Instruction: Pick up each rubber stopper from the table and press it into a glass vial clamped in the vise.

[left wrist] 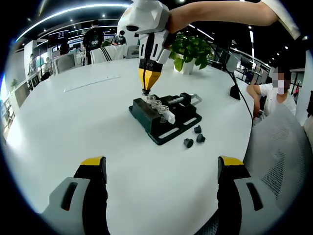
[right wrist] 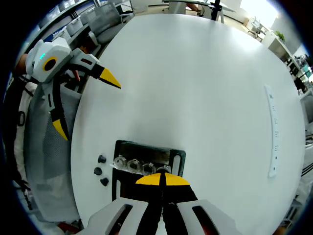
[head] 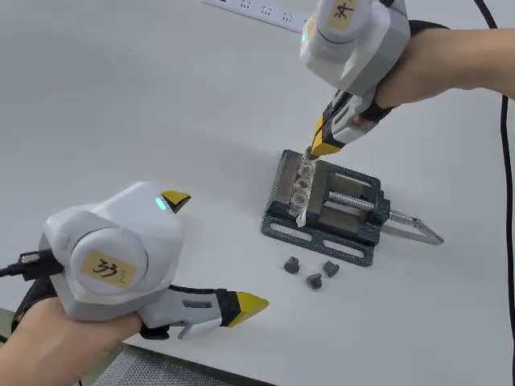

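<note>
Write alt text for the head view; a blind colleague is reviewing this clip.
The right gripper, jaws closed, points down onto the far end of a row of glass vials clamped in a dark vise on a white table. Three dark rubber stoppers lie loose beside the vise, and the left gripper is open at lower left.

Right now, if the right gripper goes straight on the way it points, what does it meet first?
Likely the end vial in the vise, just beneath the right gripper, whose tips pinch a stopper.
</note>
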A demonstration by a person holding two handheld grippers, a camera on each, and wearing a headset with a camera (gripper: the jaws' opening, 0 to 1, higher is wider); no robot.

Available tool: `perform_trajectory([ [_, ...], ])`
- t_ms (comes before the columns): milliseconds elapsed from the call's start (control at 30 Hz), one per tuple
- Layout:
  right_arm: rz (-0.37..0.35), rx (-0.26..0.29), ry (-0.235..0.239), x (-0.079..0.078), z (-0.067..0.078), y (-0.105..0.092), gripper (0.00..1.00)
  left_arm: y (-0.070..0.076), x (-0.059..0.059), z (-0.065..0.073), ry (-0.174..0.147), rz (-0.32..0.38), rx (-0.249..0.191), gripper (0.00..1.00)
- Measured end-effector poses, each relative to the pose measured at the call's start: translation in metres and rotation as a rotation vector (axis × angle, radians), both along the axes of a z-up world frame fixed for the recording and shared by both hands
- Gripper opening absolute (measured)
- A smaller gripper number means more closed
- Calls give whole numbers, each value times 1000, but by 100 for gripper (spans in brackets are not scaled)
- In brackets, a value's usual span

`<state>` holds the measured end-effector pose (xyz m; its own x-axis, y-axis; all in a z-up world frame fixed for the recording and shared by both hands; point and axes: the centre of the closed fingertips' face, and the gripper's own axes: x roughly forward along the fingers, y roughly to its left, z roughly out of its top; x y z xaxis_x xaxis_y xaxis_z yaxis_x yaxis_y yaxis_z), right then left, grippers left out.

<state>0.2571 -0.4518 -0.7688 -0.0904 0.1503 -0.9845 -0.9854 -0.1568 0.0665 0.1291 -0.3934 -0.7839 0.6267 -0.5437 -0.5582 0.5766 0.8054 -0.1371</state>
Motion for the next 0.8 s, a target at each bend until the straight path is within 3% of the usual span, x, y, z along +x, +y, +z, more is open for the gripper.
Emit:
perform_trajectory([
  [67, -10, -17, -5, 1, -1, -1, 0, 0, 0, 0, 0, 2, 0, 94],
  [167, 30, -34, -25, 1, -1, -1, 0, 0, 0, 0, 0, 4, -2, 94],
  [367, 25, -32, -39, 3, -3, -1, 0, 1, 0, -1, 1, 10, -3, 93],
  [533, 14, -52, -29, 3, -4, -1, 0, 0, 0, -2, 3, 7, -3, 93],
  [633, -75, -21, 13, 4, -4, -3, 0, 0, 0, -1, 2, 9, -7, 93],
  [700, -60, 14, 21, 4, -2, -4, 0, 0, -1, -3, 6, 7, -5, 93],
  [767, -106, 57, 39, -3, 2, -7, 0, 0, -1, -2, 6, 6, -3, 93],
  [800, -106, 68, 42, 2, -1, -6, 0, 0, -1, -2, 6, 8, -6, 93],
])
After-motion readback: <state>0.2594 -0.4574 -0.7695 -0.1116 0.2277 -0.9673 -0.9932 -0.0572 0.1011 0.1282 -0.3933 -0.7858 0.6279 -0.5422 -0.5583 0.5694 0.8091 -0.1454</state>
